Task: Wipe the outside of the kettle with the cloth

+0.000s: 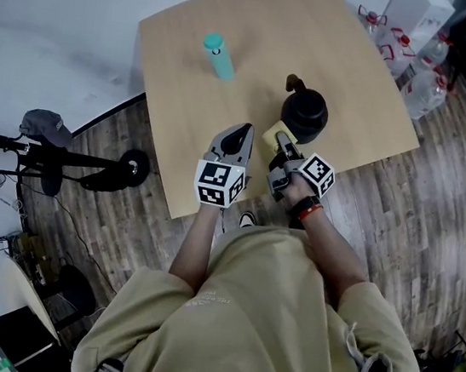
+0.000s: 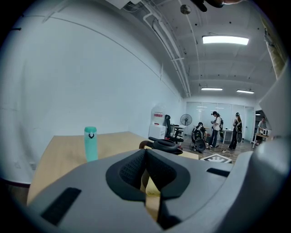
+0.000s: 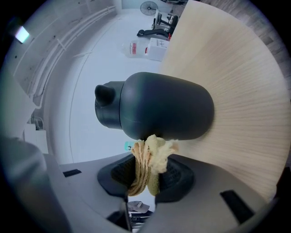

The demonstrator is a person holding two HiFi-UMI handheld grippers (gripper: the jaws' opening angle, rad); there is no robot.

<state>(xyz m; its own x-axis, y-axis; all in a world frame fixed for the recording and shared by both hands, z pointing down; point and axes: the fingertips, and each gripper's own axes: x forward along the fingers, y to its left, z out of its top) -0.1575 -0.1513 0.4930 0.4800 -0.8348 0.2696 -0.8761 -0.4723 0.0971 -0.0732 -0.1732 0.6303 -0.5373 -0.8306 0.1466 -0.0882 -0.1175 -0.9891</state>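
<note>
The right gripper (image 3: 146,172) pinches a bunched yellow cloth (image 3: 150,157) between its jaws, and the black kettle (image 3: 163,107) stands straight ahead of them on the wooden table (image 3: 236,91), its dark side meeting the cloth's free end. The left gripper (image 2: 145,172), just to the left of the right one, has its jaws pressed together on nothing. A teal bottle (image 2: 90,144) stands upright ahead of it and to its left, well apart from the kettle.
</note>
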